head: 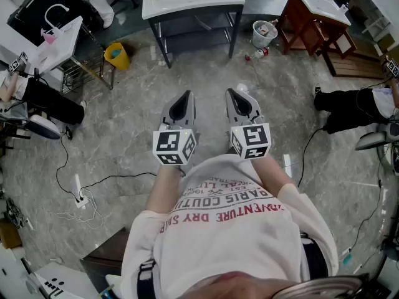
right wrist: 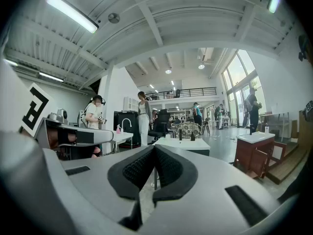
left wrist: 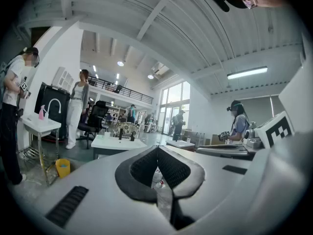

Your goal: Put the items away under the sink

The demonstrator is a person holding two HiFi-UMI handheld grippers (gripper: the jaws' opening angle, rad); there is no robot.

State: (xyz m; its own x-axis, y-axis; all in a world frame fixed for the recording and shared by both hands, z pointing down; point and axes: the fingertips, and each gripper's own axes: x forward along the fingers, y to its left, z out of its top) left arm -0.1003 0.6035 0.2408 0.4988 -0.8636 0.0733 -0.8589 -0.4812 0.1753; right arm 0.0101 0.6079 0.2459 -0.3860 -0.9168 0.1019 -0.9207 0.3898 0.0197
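Observation:
A white sink table (head: 190, 2) stands ahead across the grey floor, with an open shelf beneath it. In the head view my left gripper (head: 184, 94) and right gripper (head: 232, 93) are held side by side at chest height, pointing level toward it. Both are shut with nothing between their pads. A small bottle (head: 259, 53) lies on the floor beside a white bucket (head: 264, 33), right of the sink table. The left gripper (left wrist: 157, 149) frames that bucket and bottle through its jaw gap. The right gripper (right wrist: 154, 148) faces the white sink table (right wrist: 181, 143).
A yellow bucket (head: 116, 55) sits left of the sink table. A wooden sink cabinet (head: 315, 17) stands at the right, another white sink (head: 56, 42) with a pink bottle at the left. Cables (head: 81, 189) trail across the floor. Other people stand at both sides.

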